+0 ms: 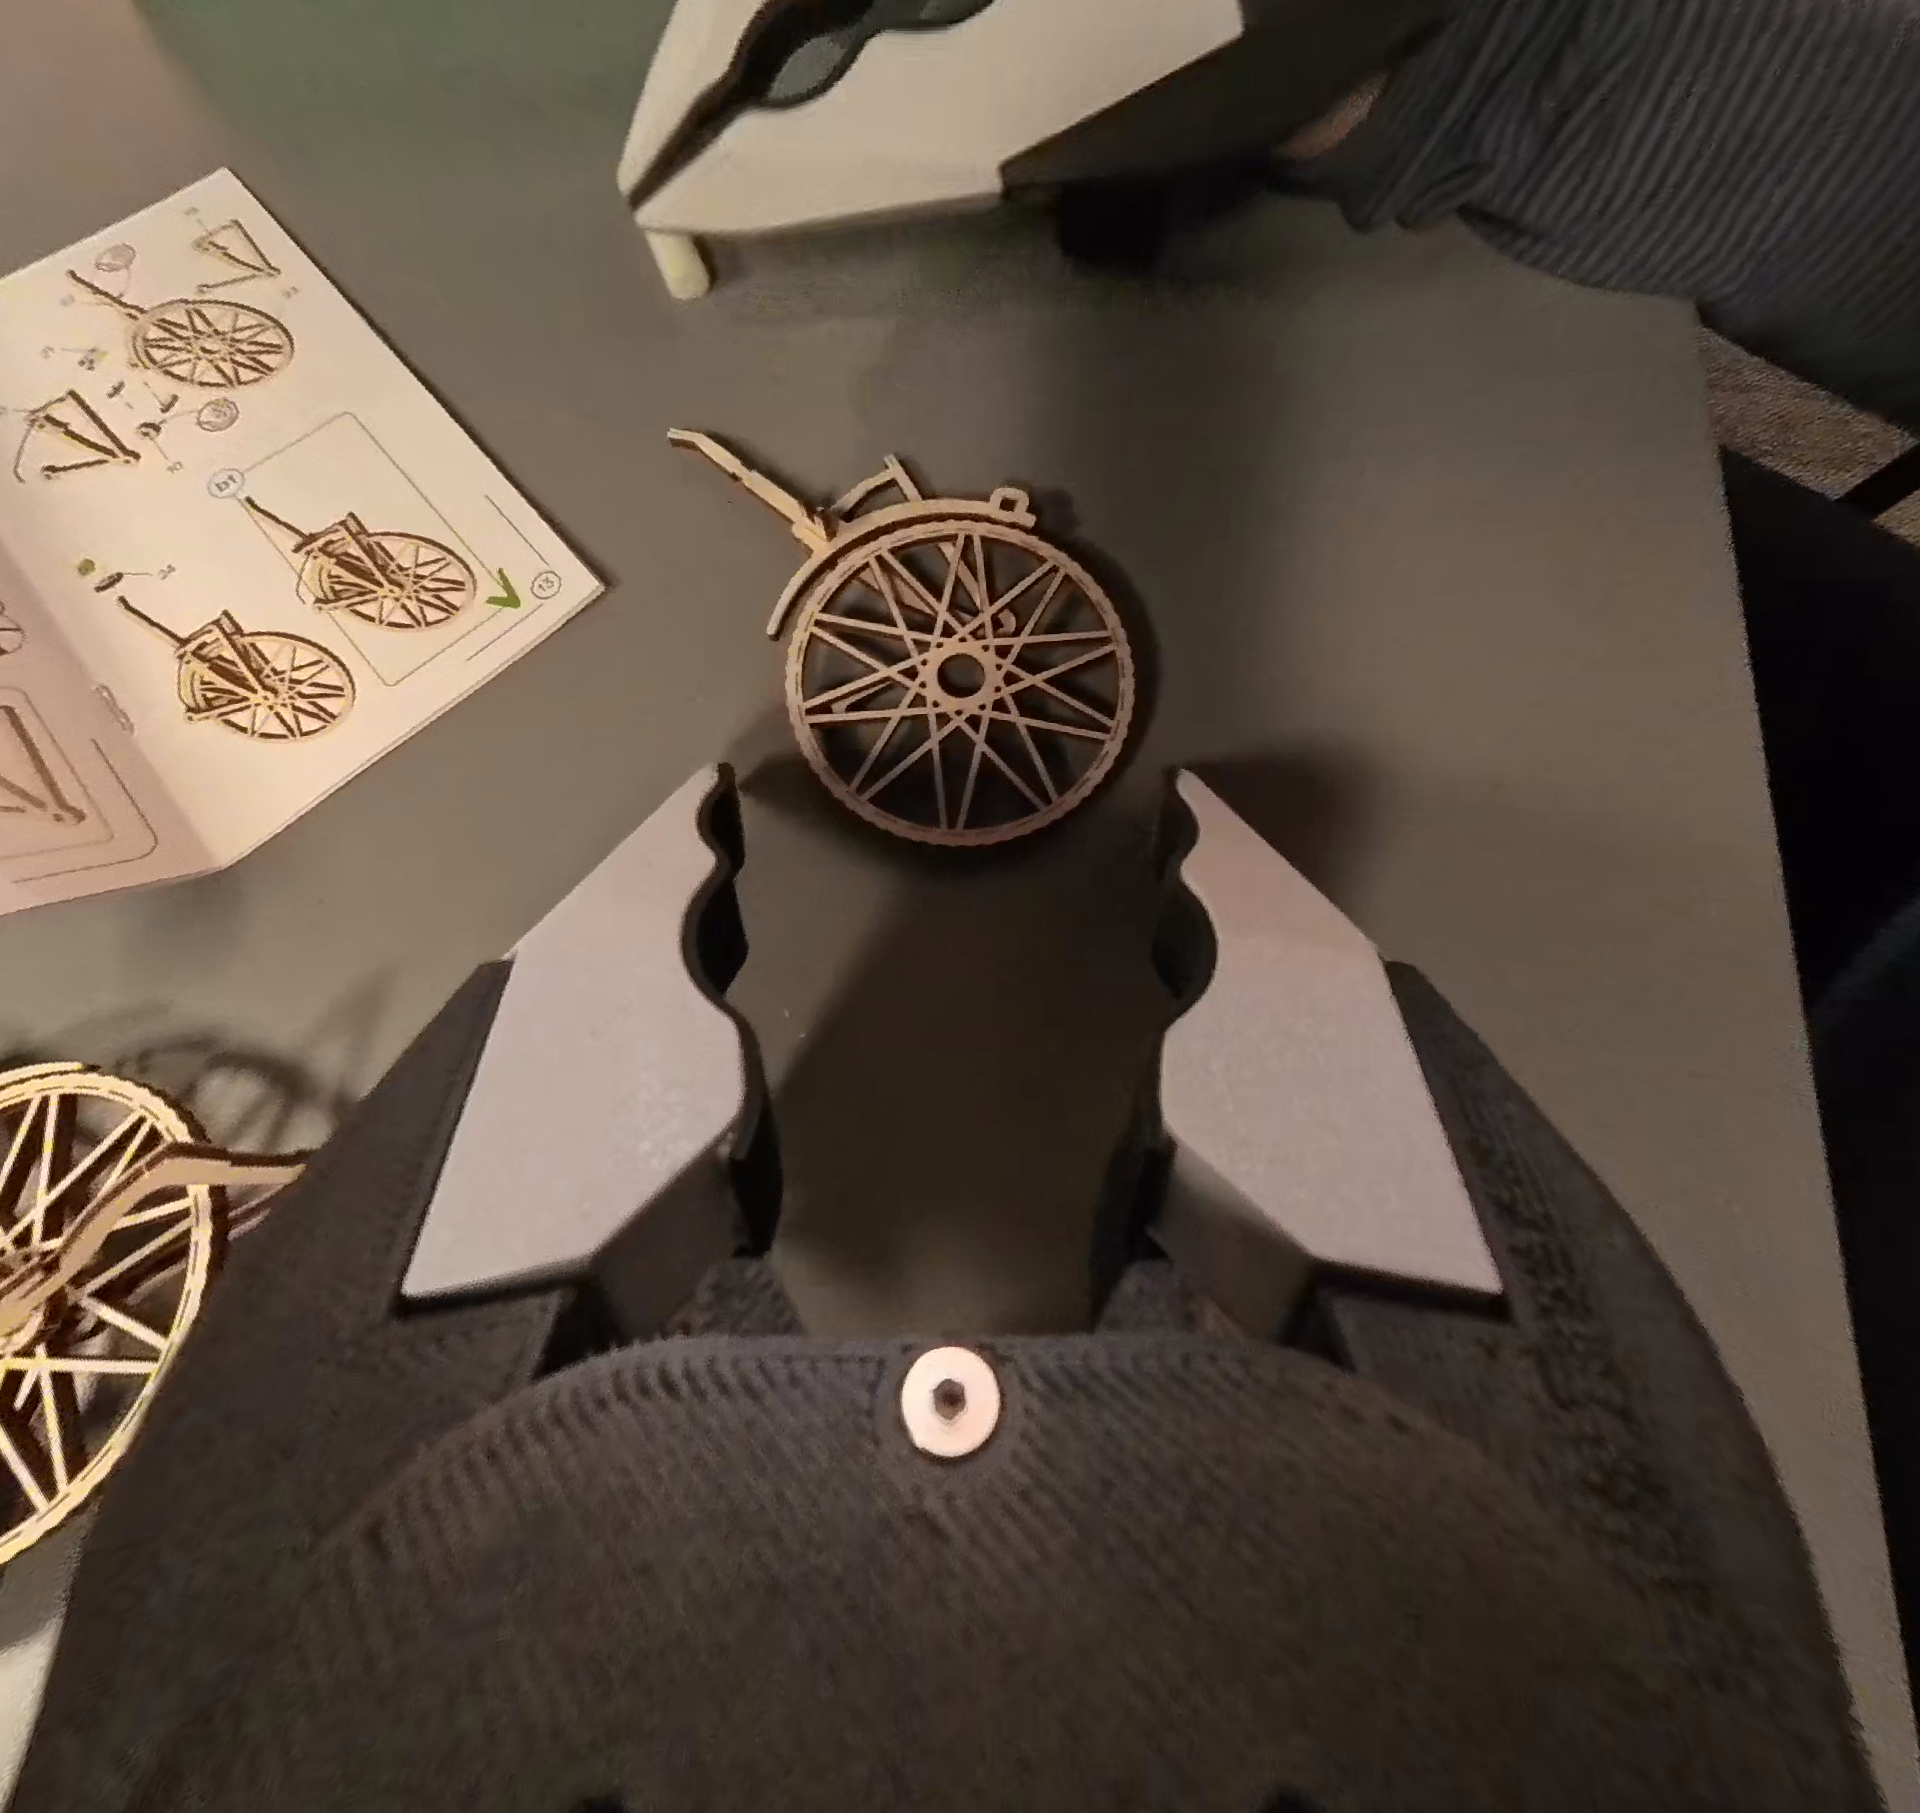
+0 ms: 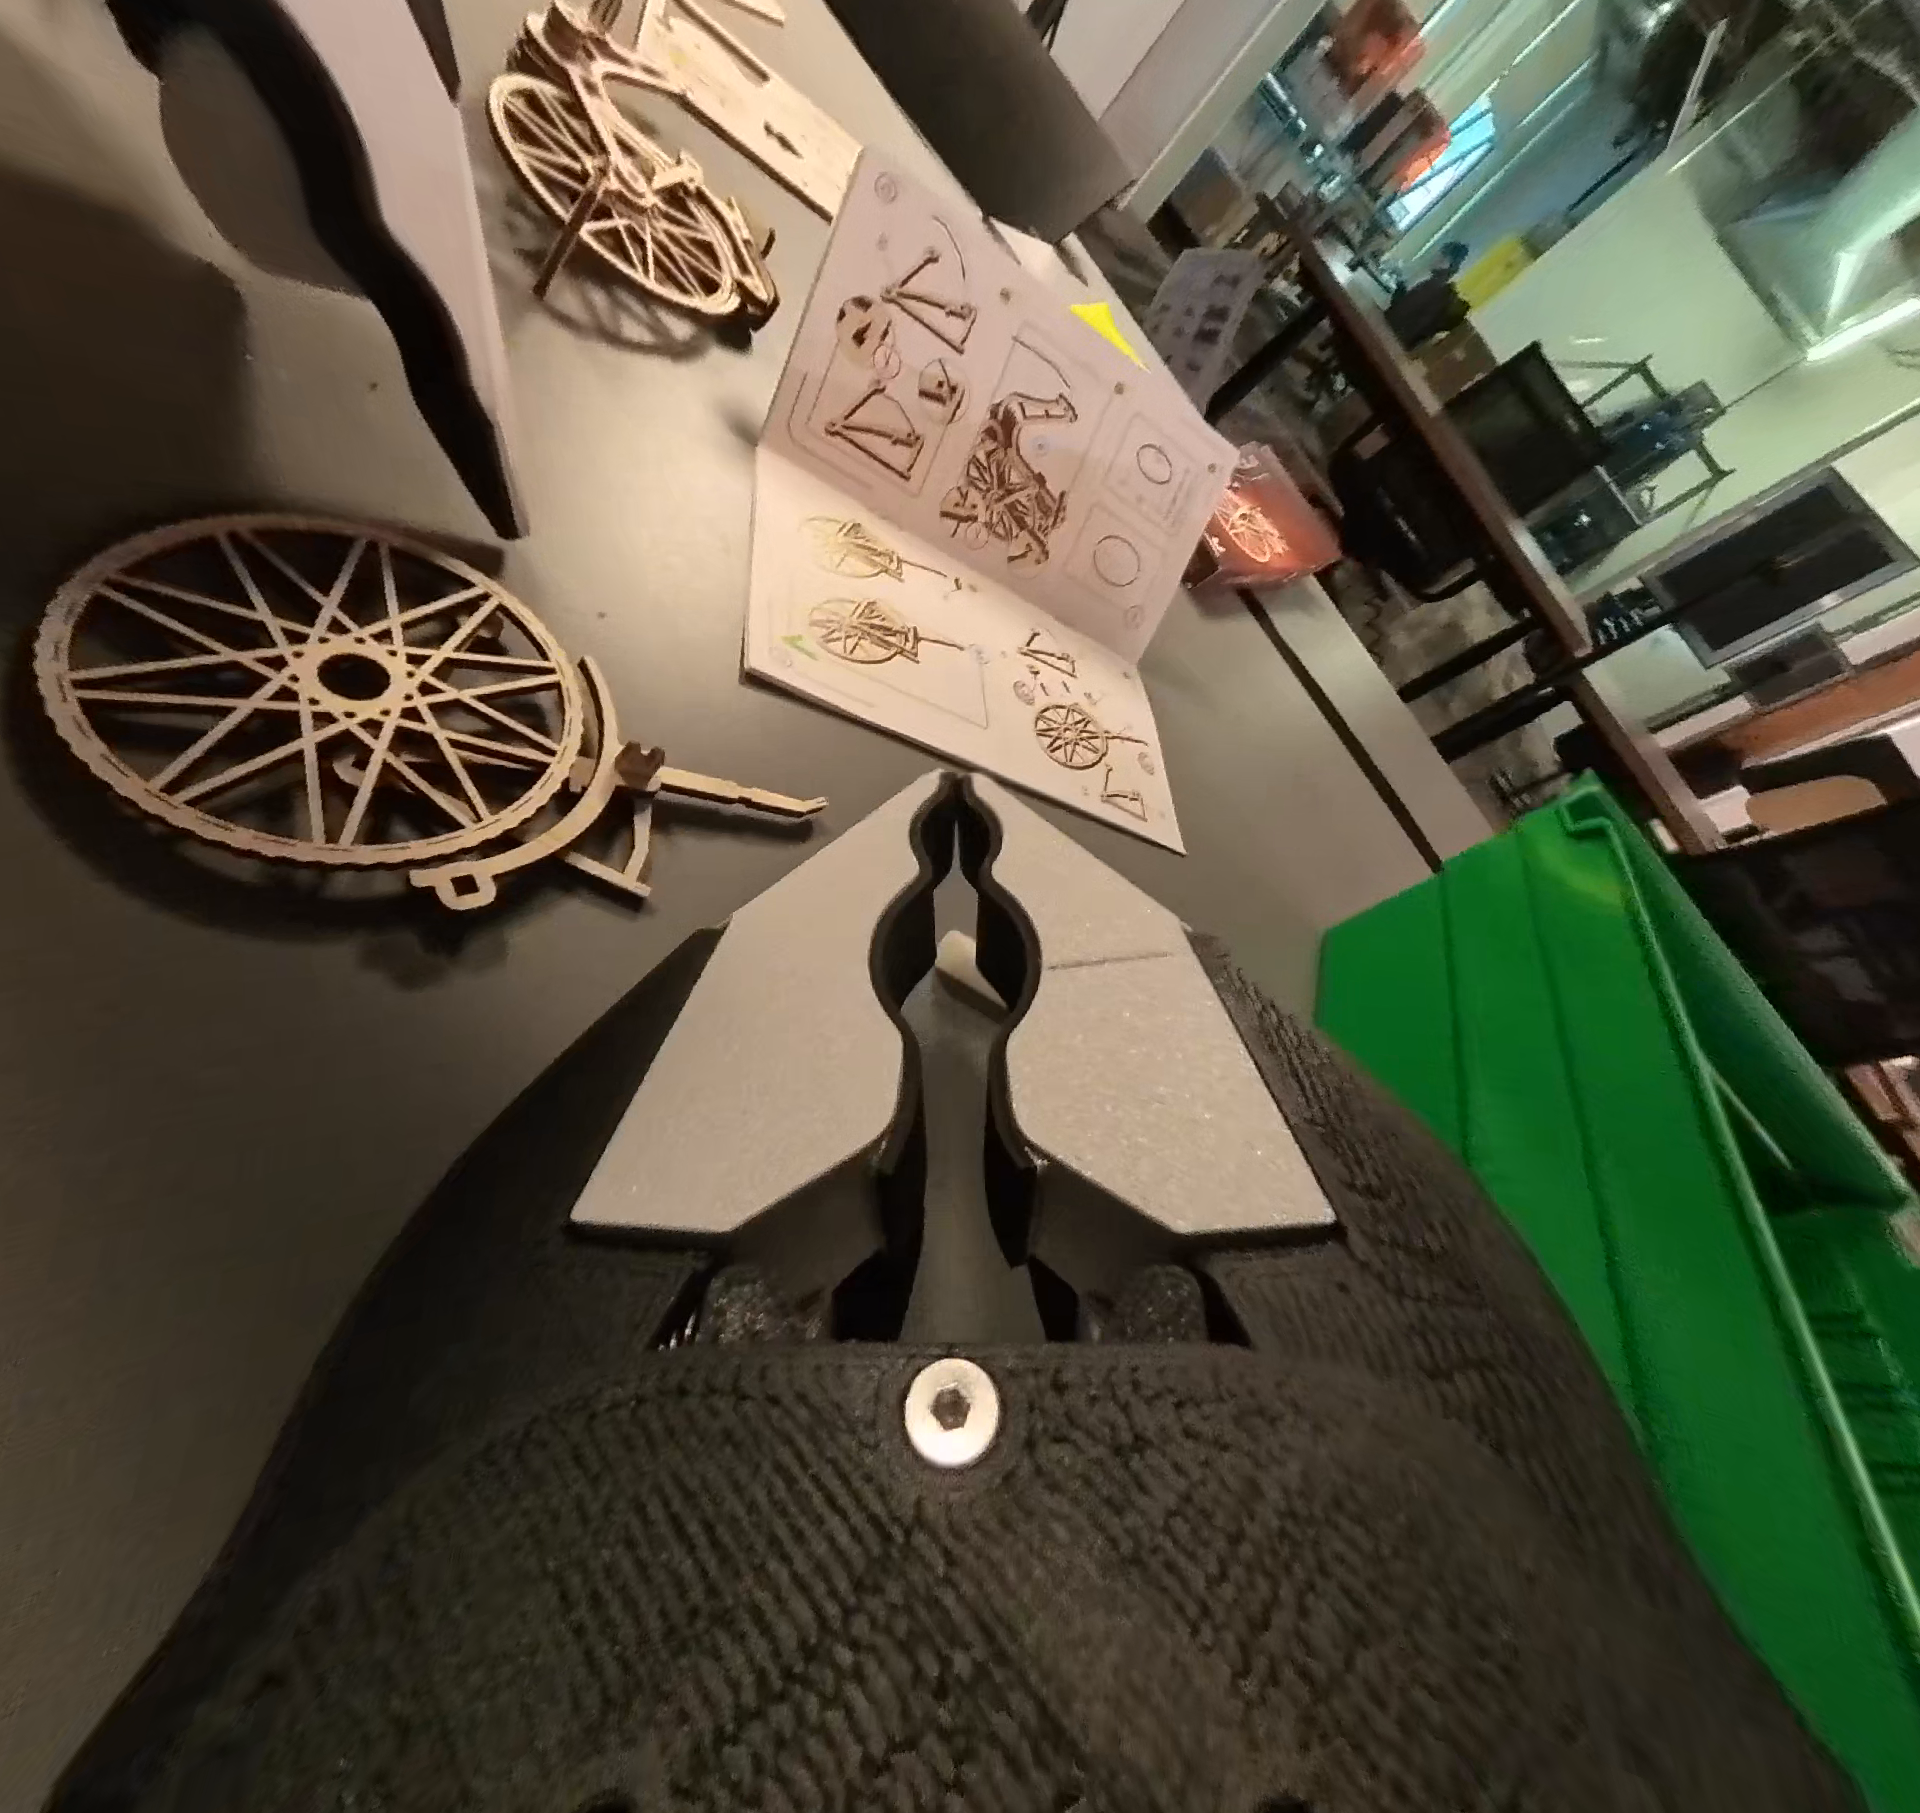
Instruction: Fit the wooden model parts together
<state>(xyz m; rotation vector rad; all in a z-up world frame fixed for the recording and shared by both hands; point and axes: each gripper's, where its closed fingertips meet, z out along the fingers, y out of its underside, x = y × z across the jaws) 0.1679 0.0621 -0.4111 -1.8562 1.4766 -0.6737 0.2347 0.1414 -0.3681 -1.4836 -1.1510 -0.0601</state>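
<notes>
A flat wooden spoked wheel with a fender and a thin arm (image 1: 961,672) lies on the dark table; it also shows in the right wrist view (image 2: 312,693). My left gripper (image 1: 951,787) is open and empty, hovering just above the wheel's near rim. One of its fingers (image 2: 312,205) shows in the right wrist view. My right gripper (image 2: 951,787) is shut on a small pale peg (image 2: 961,968). In the left wrist view the right gripper (image 1: 644,194) sits beyond the wheel, with the peg (image 1: 681,269) sticking out under it.
An open instruction booklet (image 1: 239,537) (image 2: 966,558) lies left of the wheel. A second, larger wheeled wooden assembly (image 1: 62,1275) (image 2: 623,194) stands nearby. A green bin (image 2: 1558,1088) stands beside the right gripper. The table edge (image 1: 1714,620) runs at the right. A sleeve (image 1: 1662,101) is behind. Some 12 centimetres of space lies between my two pairs of fingers.
</notes>
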